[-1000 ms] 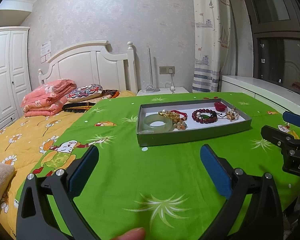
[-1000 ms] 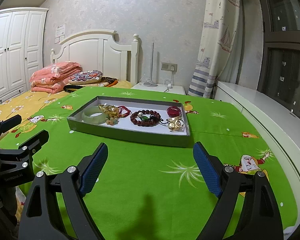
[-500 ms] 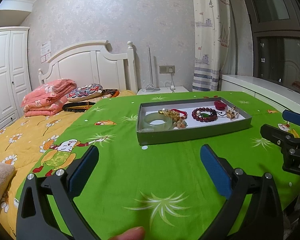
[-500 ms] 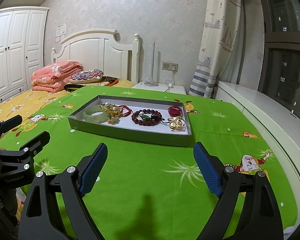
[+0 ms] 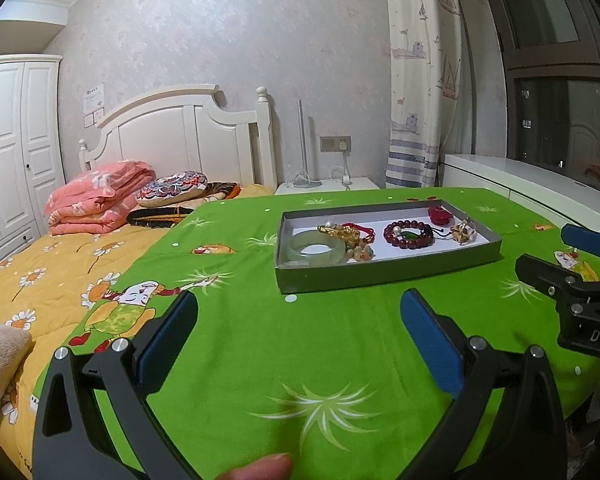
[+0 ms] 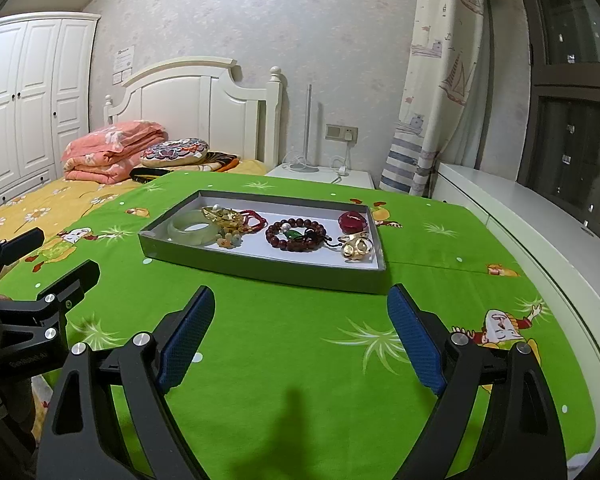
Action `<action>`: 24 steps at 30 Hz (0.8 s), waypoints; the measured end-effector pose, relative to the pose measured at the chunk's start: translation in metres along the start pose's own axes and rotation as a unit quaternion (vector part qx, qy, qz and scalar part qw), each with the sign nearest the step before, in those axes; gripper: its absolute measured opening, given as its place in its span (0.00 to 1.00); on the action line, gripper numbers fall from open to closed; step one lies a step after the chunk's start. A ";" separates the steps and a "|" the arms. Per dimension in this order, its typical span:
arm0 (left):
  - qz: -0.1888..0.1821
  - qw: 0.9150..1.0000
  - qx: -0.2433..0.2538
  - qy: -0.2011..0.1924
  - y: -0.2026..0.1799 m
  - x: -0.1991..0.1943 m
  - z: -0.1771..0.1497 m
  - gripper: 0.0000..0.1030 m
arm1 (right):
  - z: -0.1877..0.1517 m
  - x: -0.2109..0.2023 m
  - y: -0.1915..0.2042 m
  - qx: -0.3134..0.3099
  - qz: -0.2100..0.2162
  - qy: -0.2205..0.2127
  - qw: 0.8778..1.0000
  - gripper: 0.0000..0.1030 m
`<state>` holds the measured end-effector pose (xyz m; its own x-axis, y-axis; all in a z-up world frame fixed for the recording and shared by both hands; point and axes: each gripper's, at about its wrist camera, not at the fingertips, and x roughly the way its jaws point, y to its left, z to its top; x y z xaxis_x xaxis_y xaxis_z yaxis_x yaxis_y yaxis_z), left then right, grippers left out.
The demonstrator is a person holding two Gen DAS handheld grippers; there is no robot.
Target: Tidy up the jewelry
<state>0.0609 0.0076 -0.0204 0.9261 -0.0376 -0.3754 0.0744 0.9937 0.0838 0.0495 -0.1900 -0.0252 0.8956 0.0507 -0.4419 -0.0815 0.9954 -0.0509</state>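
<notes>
Lying on a green cartoon-print cloth [image 5: 340,360] spread over a table is a shallow grey tray [image 5: 380,272] with a white floor; the jewelry is kept inside it.

Contents, as listed from the left end in the right wrist view:
- pale green jade bangle [image 6: 192,231], laid flat at the left end of the tray;
- gold-coloured ornament [image 6: 224,215], touching the bangle's far rim;
- red cord bracelet [image 6: 256,220], just beside the gold ornament;
- small cluster of pale beads [image 6: 230,241], near the bangle's right side;
- dark red bead bracelet [image 6: 296,234] with a green piece inside its ring, placed mid-tray;
- red round item [image 6: 353,221], at the far right corner; its kind cannot be told at this size;
- gold ring cluster [image 6: 356,247], at the near right corner.

Left claw [image 5: 300,344]: held above the cloth, short of the tray's near wall, its blue-padded fingers spread wide, nothing between them. A fingertip [image 5: 256,468] is seen at the lower edge of the left wrist view.

Right claw [image 6: 300,332]: likewise held above the cloth, near the tray's front wall, fingers spread wide, nothing gripped.

Surroundings: a bed with a yellow flowered quilt [image 5: 40,280] and a folded pink blanket [image 5: 100,196] is seen beside the table.
</notes>
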 end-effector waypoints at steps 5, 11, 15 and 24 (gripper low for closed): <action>0.000 1.000 -0.002 -0.002 0.000 -0.003 0.000 0.95 | 0.000 -0.001 0.002 -0.002 0.000 -0.001 1.000 0.80; 0.000 1.000 0.001 -0.004 -0.001 -0.007 0.000 0.95 | 0.001 -0.001 0.002 -0.003 0.001 -0.001 1.000 0.80; 0.002 1.000 0.000 -0.004 0.000 -0.008 0.001 0.95 | 0.001 -0.002 0.003 -0.004 0.001 -0.002 1.000 0.80; 0.002 1.000 0.000 -0.005 0.000 -0.008 0.001 0.95 | 0.001 -0.003 0.004 -0.005 0.002 -0.002 1.000 0.80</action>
<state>0.0539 0.0074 -0.0162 0.9298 -0.0337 -0.3664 0.0698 0.9939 0.0857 0.0473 -0.1864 -0.0229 0.8967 0.0553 -0.4391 -0.0898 0.9943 -0.0582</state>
